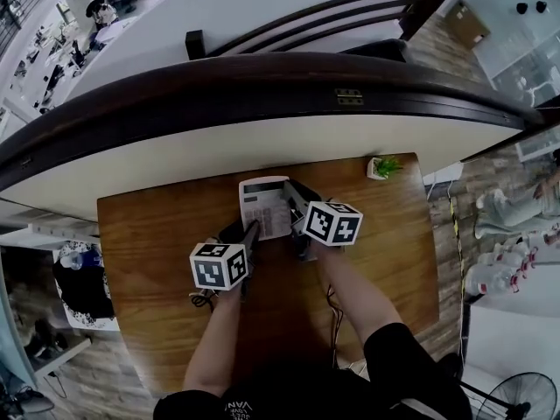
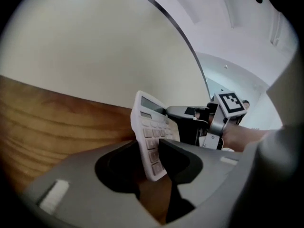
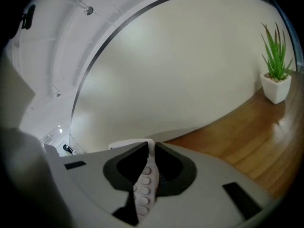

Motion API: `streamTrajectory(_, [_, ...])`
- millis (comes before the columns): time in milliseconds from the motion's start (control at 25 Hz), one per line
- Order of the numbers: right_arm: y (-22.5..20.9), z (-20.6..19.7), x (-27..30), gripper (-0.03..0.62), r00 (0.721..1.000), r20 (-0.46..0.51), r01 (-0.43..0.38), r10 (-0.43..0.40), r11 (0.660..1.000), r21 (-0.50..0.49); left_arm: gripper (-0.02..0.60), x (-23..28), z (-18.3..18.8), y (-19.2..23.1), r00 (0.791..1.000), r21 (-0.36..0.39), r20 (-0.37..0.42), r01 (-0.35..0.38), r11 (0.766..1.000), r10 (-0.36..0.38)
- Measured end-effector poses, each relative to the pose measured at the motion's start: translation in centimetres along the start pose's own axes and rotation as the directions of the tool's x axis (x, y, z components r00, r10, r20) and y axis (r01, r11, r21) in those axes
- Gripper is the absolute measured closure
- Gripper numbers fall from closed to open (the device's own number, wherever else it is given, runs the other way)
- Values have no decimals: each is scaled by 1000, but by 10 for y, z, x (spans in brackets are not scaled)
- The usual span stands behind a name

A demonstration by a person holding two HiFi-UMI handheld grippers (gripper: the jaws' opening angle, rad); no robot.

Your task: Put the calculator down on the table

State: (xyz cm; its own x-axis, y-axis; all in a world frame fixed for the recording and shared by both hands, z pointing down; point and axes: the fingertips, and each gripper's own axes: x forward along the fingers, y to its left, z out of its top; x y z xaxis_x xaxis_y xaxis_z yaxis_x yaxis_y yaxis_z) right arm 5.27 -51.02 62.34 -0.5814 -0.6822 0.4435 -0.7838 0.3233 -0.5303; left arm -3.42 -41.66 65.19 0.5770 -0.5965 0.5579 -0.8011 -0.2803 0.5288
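Observation:
A white calculator with a grey display is over the middle of the wooden table; whether it rests on the wood I cannot tell. My right gripper is shut on its right edge, and in the right gripper view the key rows run between the pressed jaws of the right gripper. My left gripper is at the calculator's near left corner. In the left gripper view the calculator stands tilted between the jaws of the left gripper, which are spread wider than its thickness.
A small green plant in a white pot stands at the table's far right corner. A curved cream wall with a dark rail borders the table's far side. A black cable hangs at the near edge.

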Motion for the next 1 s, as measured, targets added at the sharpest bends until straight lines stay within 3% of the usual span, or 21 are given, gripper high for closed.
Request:
streamTrajectory(240, [-4, -1, 12, 542, 1000, -11, 13, -13, 1000, -18, 422, 11, 2, 12, 993, 188, -44, -103, 977, 113])
streamTrajectory(680, [-8, 6, 23, 540, 999, 5, 37, -36, 999, -29, 420, 19, 15, 17, 994, 246, -11, -106, 963, 113])
streamTrajectory(1000, [-8, 1, 5, 540, 999, 10, 46, -46, 998, -35, 420, 12, 28, 14, 994, 250, 98, -78, 965, 55])
